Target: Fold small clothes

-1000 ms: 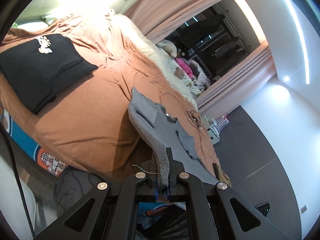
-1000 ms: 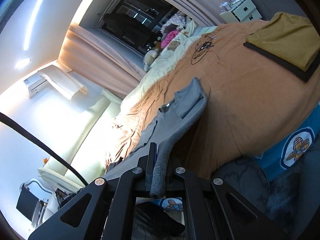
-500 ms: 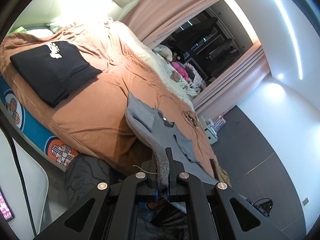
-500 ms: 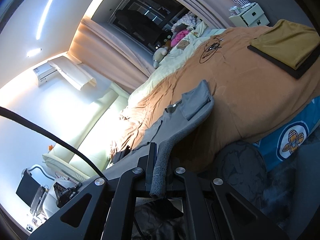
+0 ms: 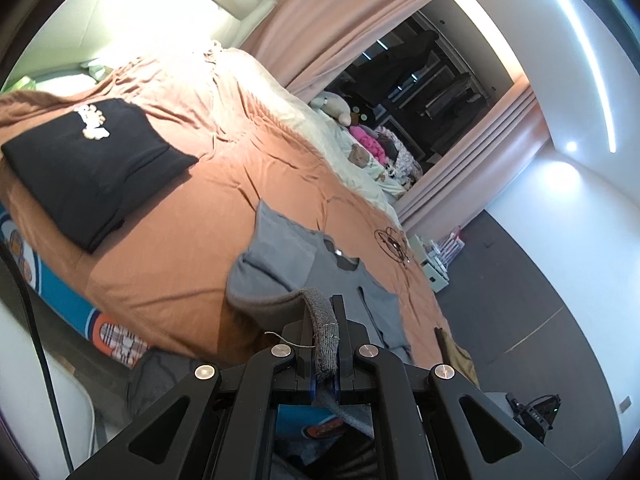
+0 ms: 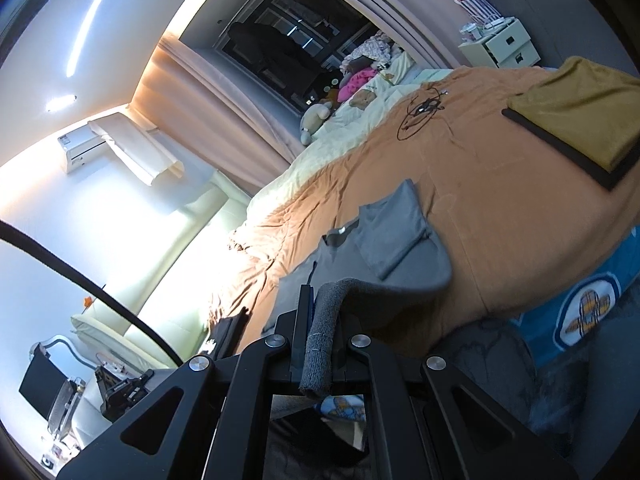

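A small grey shirt [image 5: 320, 276] lies on the orange bed cover [image 5: 208, 240], both sleeves folded in, collar at the far end. My left gripper [image 5: 325, 332] is shut on the ribbed hem at one near corner. My right gripper [image 6: 322, 328] is shut on the hem at the other near corner; the shirt also shows in the right wrist view [image 6: 384, 240]. The hem is lifted off the bed edge and curls up over the shirt body.
A folded black garment with a paw print [image 5: 88, 164] lies on the bed to the left. A folded mustard garment on a black one [image 6: 580, 108] lies to the right. A coiled black cable [image 6: 424, 108] lies beyond the shirt. Soft toys [image 5: 336, 106] sit by the cream blanket.
Both grippers have risen and moved forward over the bed with the hem, so the shirt's near end now bends up and over. Both stay shut on it.
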Available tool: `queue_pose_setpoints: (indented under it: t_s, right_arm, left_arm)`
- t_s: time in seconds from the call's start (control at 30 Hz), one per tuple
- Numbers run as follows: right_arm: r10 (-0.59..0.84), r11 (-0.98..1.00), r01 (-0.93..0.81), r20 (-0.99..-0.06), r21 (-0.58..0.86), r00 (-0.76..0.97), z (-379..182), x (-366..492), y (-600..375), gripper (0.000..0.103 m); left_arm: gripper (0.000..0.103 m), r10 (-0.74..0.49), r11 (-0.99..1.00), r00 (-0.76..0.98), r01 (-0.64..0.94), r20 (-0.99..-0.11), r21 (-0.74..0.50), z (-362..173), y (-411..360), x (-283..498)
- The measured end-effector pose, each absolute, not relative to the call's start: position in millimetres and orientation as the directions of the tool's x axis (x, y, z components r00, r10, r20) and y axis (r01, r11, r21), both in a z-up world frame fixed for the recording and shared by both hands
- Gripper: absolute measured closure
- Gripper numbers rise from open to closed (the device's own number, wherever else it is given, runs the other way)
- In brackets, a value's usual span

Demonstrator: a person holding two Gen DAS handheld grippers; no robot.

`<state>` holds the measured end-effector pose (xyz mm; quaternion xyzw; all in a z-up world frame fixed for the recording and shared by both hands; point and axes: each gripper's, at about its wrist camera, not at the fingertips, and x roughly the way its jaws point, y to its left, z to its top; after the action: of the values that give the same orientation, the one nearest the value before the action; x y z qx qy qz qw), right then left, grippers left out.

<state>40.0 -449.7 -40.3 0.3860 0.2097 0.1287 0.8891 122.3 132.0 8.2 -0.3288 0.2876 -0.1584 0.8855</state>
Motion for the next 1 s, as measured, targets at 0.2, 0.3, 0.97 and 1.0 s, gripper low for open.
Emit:
queue_pose_setpoints:
  t_s: [0.2,0.3,0.97,1.0]
  right_arm:
    - [0.374,0.695,-0.054,-0.296,0.717,0.879,-34,92,-452,0.102]
    - [0.365,0.708,-0.041,-0.315,0.705,0.876,-32,120,-452,0.102]
    - [0.31,0.77,0.127,-0.541,0.626,0.782,-25,304,-436,0.102]
    - [0.311,0.77,0.135,-0.551,0.624,0.774,-25,311,-435,0.102]
  left_arm:
    - [0.098,-0.441,0.763,0.783,0.068,-0.44,-0.643,18,124,176]
    - [0.098,-0.426,0.779,0.777,0.054,-0.464,-0.625,19,119,205]
    - [0.098,-0.374,0.829,0.658,-0.079,-0.654,-0.554,-40,89,390]
    - [0.098,-0.372,0.83,0.651,-0.087,-0.661,-0.552,-43,87,397]
